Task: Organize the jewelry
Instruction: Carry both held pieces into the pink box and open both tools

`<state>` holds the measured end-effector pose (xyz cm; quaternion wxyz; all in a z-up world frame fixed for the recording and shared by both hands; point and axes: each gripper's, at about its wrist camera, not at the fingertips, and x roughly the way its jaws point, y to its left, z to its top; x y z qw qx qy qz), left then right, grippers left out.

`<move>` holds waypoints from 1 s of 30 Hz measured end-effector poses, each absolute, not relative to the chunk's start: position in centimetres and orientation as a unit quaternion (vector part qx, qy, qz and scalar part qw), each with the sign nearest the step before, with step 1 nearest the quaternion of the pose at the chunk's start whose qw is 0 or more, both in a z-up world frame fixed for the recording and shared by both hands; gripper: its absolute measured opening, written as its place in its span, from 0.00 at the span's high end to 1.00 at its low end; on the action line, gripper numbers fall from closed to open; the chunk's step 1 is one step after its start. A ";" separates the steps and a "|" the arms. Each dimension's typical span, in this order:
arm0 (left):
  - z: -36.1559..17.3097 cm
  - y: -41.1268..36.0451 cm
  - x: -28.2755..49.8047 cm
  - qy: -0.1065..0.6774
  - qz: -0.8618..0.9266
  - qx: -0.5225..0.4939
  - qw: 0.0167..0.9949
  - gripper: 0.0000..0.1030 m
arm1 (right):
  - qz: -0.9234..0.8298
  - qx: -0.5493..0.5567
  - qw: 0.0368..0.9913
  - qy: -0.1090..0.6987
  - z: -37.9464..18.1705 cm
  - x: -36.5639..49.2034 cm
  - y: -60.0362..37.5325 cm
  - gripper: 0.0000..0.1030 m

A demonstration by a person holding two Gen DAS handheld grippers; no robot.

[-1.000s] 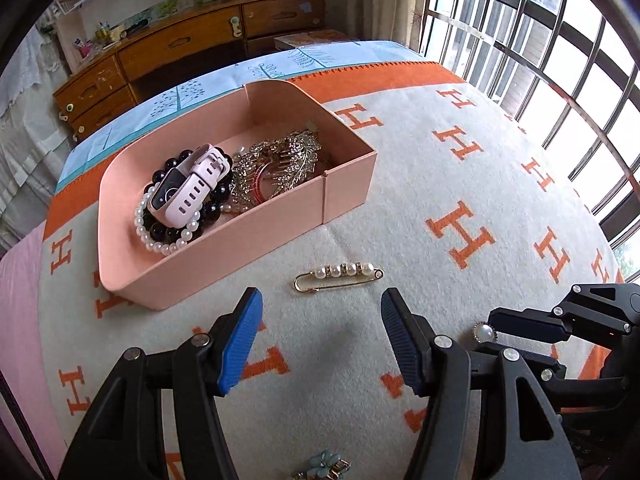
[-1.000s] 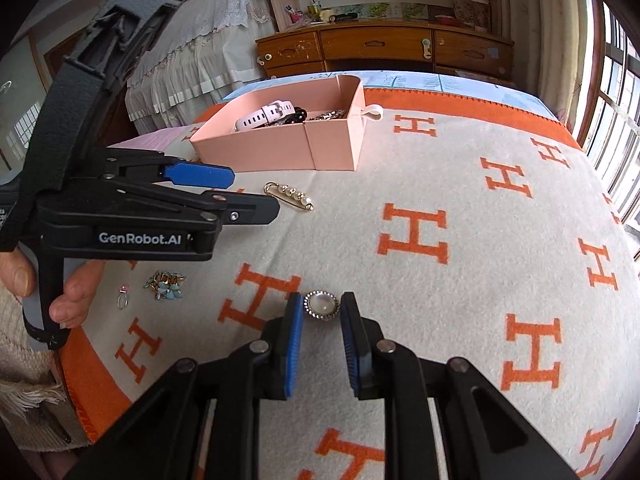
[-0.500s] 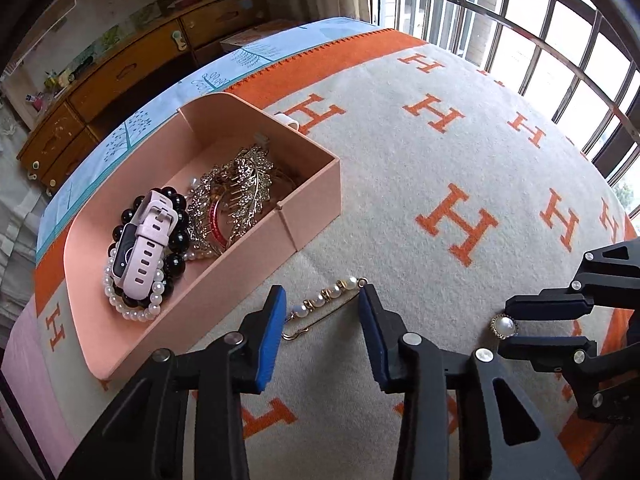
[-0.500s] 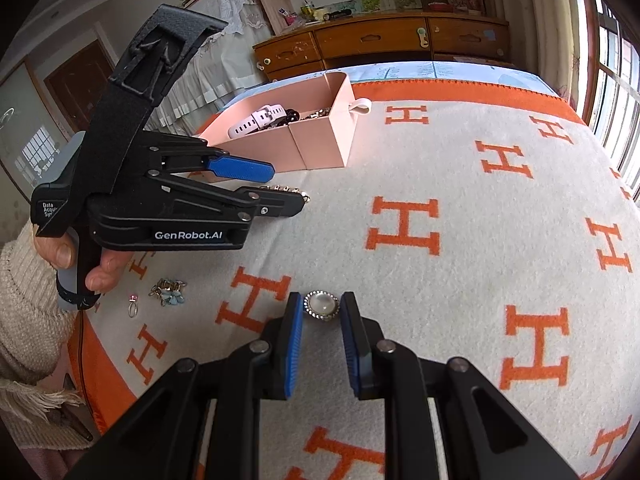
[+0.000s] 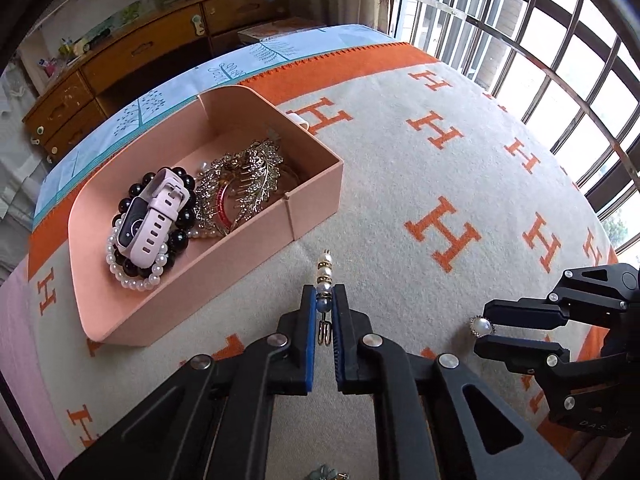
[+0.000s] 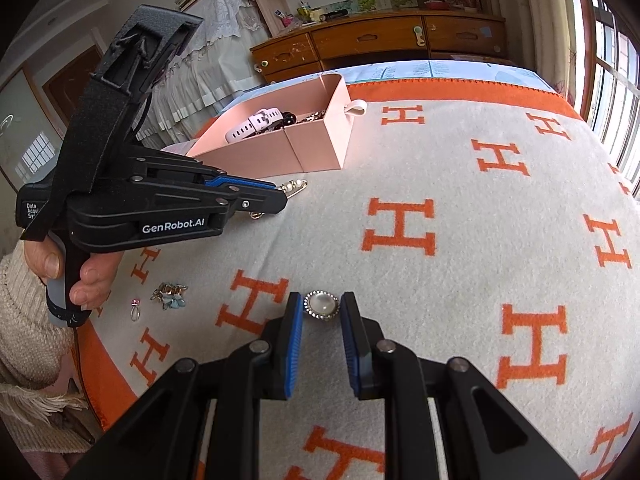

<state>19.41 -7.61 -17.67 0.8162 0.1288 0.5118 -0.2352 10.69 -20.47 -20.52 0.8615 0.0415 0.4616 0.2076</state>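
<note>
A: Left gripper [image 5: 324,312] clamped on pin [image 5: 324,276], just off blanket [image 5: 400,184] near box [image 5: 312,208]. Tips?

B: Lift straight, drop over box. Right gripper [image 6: 320,312] narrow around brooch [image 6: 321,305], not squeezing. Close gently.

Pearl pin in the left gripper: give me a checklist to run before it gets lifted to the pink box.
1. Left gripper shut on the pearl safety pin: ok.
2. Grip is near the pin's looped end, with pearls sticking out past the fingertips; balance in the grip: cannot tell.
3. Pin lifted off the blanket: cannot tell.
4. Free floor in the pink box for the pin: ok, bare patch at the near corner beside the white pearl bracelet.
5. Right gripper apart from the left: ok.
6. Right gripper brackets the round pearl brooch, pads not touching it: not ok as a grasp.
</note>
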 end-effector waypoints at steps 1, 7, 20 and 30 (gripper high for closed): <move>-17.0 -7.2 19.2 0.509 -0.234 0.119 0.820 0.95 | 0.208 0.044 0.862 0.460 -20.2 10.7 -20.5 0.81; -11.7 -4.3 18.3 0.472 -0.217 0.072 0.851 0.95 | 0.229 0.081 0.863 0.443 -16.5 11.5 -20.5 0.81; -4.1 0.4 22.5 0.420 -0.146 -0.009 0.896 0.95 | 0.234 0.129 0.889 0.371 -5.6 20.2 -18.0 0.81; -8.8 -0.5 28.4 0.448 -0.127 -0.022 0.885 0.95 | 0.188 0.152 0.857 0.456 -12.2 29.7 -16.1 0.81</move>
